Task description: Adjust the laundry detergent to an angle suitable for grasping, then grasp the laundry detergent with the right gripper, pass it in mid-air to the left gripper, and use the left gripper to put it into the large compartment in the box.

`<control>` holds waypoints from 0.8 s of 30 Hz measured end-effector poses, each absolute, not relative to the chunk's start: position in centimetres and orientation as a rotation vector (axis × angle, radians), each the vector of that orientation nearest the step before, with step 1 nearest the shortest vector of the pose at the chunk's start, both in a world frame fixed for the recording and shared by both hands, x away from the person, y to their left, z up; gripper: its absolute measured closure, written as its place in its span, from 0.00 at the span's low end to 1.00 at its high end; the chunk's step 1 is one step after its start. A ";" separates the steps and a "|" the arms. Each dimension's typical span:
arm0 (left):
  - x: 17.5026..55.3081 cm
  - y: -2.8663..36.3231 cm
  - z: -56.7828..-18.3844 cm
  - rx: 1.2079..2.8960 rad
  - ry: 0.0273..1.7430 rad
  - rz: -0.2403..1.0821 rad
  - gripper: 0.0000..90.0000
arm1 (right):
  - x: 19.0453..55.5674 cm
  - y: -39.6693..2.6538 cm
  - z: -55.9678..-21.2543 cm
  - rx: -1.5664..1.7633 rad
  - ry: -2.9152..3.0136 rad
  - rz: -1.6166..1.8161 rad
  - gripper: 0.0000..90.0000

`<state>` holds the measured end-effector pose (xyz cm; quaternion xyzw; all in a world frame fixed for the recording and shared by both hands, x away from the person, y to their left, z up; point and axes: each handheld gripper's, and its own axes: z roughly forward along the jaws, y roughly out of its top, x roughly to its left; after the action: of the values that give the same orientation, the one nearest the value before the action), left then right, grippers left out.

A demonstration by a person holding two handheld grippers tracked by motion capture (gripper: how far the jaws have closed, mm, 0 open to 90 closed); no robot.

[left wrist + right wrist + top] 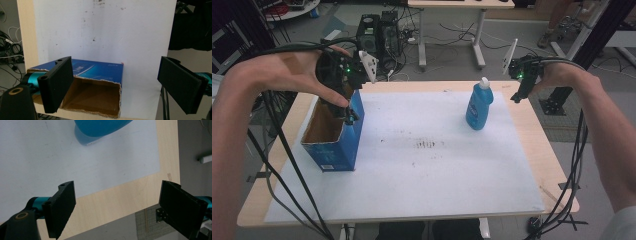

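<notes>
Blue cardboard box (334, 135), top open, sitting on the white sheet (422, 165) at the table's (532, 130) left side. Left gripper (347, 112) hovering over the box's far rim, jaws spread wide. Blue bottle (479, 106) standing upright far right. Right gripper (518, 96) hanging just right of it, jaws wide, gripping nothing.

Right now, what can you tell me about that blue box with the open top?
The blue box looks like cardboard: printed blue outside, plain brown inside, with a ragged torn rim where its top is open. I can see nothing inside it. It stands upright on the white sheet near the table's left side. The left gripper hangs open at its far right corner, one jaw low by the rim; whether they touch I cannot tell. The blue bottle stands well apart.
</notes>
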<state>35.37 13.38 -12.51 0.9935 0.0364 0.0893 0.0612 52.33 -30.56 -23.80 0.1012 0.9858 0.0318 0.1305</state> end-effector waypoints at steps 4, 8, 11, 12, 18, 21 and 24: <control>35.4 13.1 -12.6 3.012 0.099 0.271 0.15 | 52.4 -30.7 -23.8 0.294 2.861 0.097 0.15; 35.2 12.8 -12.9 3.012 0.085 0.270 0.15 | 52.2 -30.8 -23.8 0.293 2.851 0.098 0.15; 35.2 12.8 -13.3 3.010 0.084 0.256 0.15 | 52.2 -30.9 -23.7 0.305 2.852 0.114 0.15; 35.2 12.8 -13.3 3.018 0.083 0.256 0.15 | 52.2 -31.0 -23.8 0.312 2.853 0.114 0.15; 35.2 12.9 -13.5 3.015 0.113 0.254 0.15 | 52.1 -31.1 -23.7 0.304 2.859 0.120 0.15; 35.3 13.0 -13.6 3.010 0.123 0.258 0.15 | 51.8 -31.2 -23.5 0.297 2.856 0.136 0.15; 35.2 12.9 -14.0 3.008 0.139 0.262 0.15 | 51.3 -31.2 -23.5 0.305 2.855 0.140 0.15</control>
<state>35.15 12.94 -14.04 0.9934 0.0460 0.0865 0.0592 51.29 -31.24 -23.48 0.1050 0.9843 0.0484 0.1331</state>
